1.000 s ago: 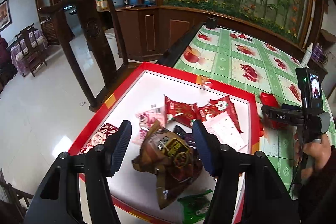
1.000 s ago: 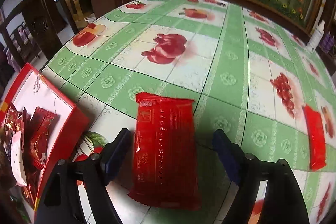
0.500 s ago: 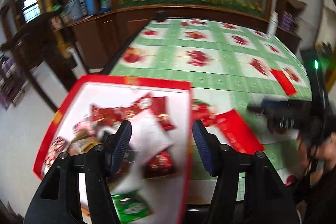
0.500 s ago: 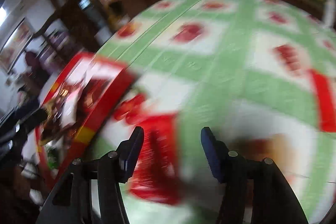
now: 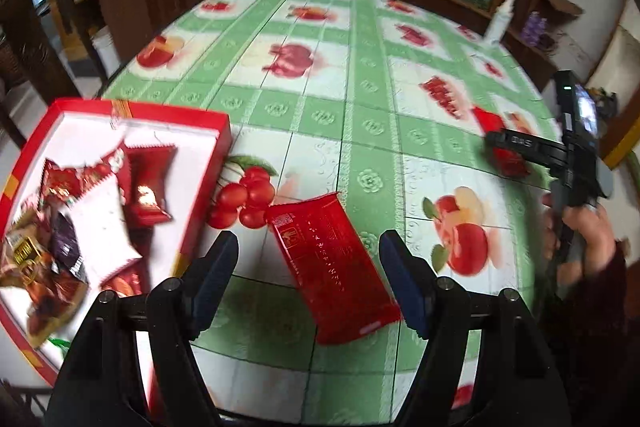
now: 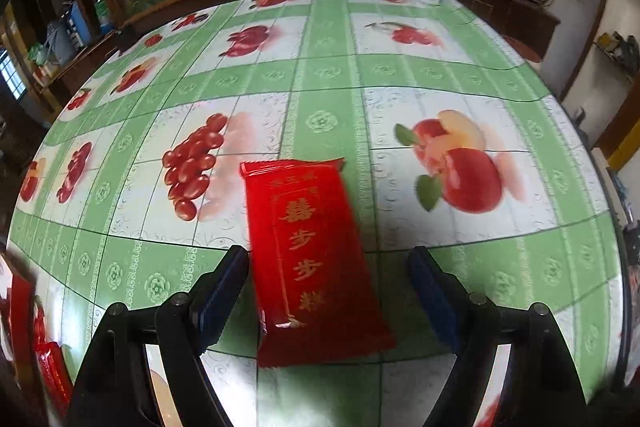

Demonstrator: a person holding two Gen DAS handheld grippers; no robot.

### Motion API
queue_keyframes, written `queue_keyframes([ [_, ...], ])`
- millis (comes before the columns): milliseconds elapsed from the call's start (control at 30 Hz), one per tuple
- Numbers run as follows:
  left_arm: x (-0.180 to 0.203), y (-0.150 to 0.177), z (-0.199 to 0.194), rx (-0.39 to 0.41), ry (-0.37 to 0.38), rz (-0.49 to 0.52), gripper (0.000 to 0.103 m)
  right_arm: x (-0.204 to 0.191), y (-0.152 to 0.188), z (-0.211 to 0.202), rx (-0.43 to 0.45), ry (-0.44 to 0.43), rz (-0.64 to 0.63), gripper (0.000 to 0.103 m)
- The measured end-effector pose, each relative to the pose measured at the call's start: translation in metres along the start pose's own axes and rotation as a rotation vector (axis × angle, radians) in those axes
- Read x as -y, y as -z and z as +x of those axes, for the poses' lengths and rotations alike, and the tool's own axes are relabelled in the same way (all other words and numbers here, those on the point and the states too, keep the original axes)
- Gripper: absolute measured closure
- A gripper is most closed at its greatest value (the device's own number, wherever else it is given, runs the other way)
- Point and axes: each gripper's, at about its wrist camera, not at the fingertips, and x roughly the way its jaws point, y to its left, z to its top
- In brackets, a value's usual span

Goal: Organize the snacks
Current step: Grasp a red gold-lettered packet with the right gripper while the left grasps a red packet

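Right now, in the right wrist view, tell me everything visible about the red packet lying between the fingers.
The red packet is a flat, oblong, glossy foil-like wrapper with crimped, serrated ends and gold characters printed down its middle. It looks sealed and lies flat on the green fruit-print tablecloth, long axis running away from the camera and slightly tilted. It sits between the fingers of the right gripper, whose jaws are opening; neither pad presses on it. Only the cloth visibly touches it.

Red snack packet (image 5: pixel 334 269) beside red tray (image 5: pixel 208 183)
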Motion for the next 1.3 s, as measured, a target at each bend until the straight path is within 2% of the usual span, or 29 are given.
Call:
queue_keyframes([
  [133,0.003,0.004,0.022,-0.065,-0.023,-0.062,0.030,0.000,0.002,0.004,0.034,0.021,-0.025,0.019],
  [200,0.004,0.005,0.029,-0.068,-0.028,-0.080,0.030,0.004,0.002,0.004,0.041,0.022,-0.022,0.019],
  [300,0.006,0.009,0.041,-0.082,-0.076,-0.086,0.030,0.005,0.005,0.003,0.059,0.040,-0.032,0.020],
  [333,0.007,0.010,0.041,-0.077,-0.082,-0.085,0.027,0.006,0.005,0.003,0.060,0.038,-0.032,0.021],
  [433,0.016,0.013,0.046,-0.068,-0.113,-0.049,0.019,0.006,0.006,0.001,0.066,0.037,-0.031,0.027],
  [500,0.022,0.014,0.048,-0.059,-0.139,-0.016,0.015,0.005,0.006,0.000,0.072,0.031,-0.039,0.035],
  [600,0.025,0.016,0.049,-0.031,-0.119,0.015,0.015,0.000,0.009,-0.003,0.083,0.018,-0.062,0.047],
  [733,0.027,0.016,0.049,-0.002,-0.087,0.061,0.015,-0.002,0.013,-0.005,0.080,-0.001,-0.069,0.047],
  [900,0.035,0.018,0.044,0.013,-0.045,0.133,0.040,-0.015,0.031,-0.017,0.062,-0.039,-0.110,0.047],
  [1067,0.038,0.020,0.041,0.010,-0.003,0.187,0.052,-0.040,0.069,-0.040,0.025,-0.107,-0.208,0.047],
  [1300,0.024,0.023,0.034,-0.003,0.097,0.176,0.056,-0.047,0.115,-0.070,0.012,-0.137,-0.265,0.048],
])
